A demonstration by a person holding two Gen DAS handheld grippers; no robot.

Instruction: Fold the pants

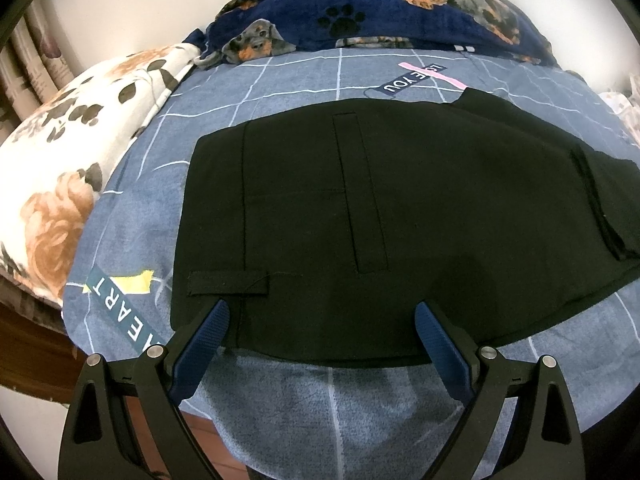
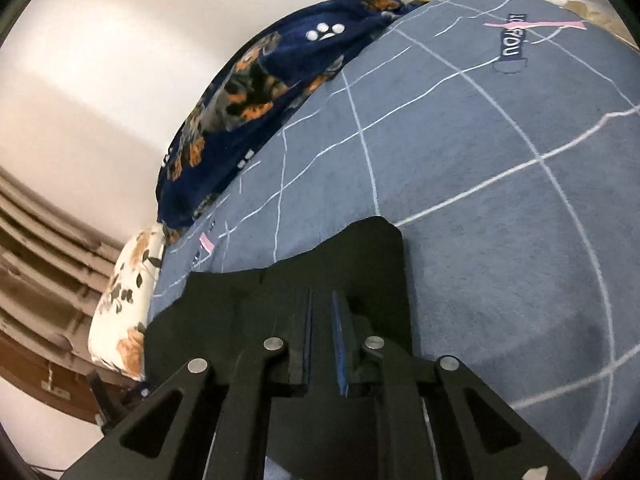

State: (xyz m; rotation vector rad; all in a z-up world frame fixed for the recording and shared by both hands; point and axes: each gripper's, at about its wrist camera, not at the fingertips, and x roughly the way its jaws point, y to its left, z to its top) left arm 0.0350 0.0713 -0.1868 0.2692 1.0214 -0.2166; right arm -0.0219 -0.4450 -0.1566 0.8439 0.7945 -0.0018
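Jaws of the right gripper nearly closed, pinching black pants fabric at the lower centre of its frame, the cloth bunched up just ahead of the fingers, while the left gripper hangs wide open, unclenched, its blue fingertips just over the near hem at the bottom of the frame. Pants lie flat on the grey grid bed sheet, long axis running left-right across the left view, directly ahead of the open jaws; right hand already has cloth, so likely a fold-over next.
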